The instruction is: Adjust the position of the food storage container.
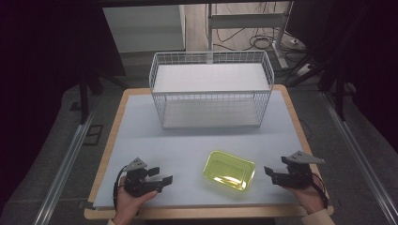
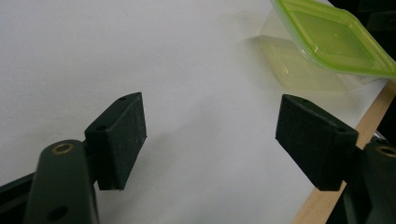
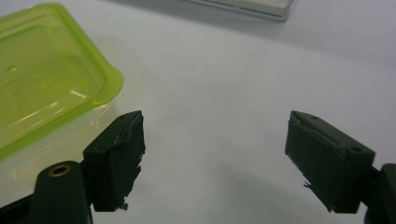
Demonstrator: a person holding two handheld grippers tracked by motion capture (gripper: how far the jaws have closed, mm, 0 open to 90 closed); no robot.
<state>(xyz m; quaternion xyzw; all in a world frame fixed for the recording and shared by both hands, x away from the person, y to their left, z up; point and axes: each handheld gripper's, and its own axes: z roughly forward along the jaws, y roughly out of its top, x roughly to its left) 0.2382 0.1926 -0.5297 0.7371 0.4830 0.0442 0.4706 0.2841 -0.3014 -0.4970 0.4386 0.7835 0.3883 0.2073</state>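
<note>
A clear plastic container with a yellow-green lid (image 1: 229,170) lies on the white table top near the front, between my two hands. My left gripper (image 1: 162,175) rests at the front left, a hand's width left of the container, its jaws open and empty. In the left gripper view the container (image 2: 327,46) lies ahead at the upper right of my left gripper (image 2: 212,140). My right gripper (image 1: 271,174) sits just right of the container, open with nothing between its jaws. In the right gripper view the container (image 3: 42,79) lies close beside the left jaw of my right gripper (image 3: 215,158).
A white wire basket (image 1: 211,89) with two shelf levels stands at the back middle of the table. The table's wooden edge (image 1: 206,213) runs along the front, close to both hands. Bare white surface lies between the basket and the container.
</note>
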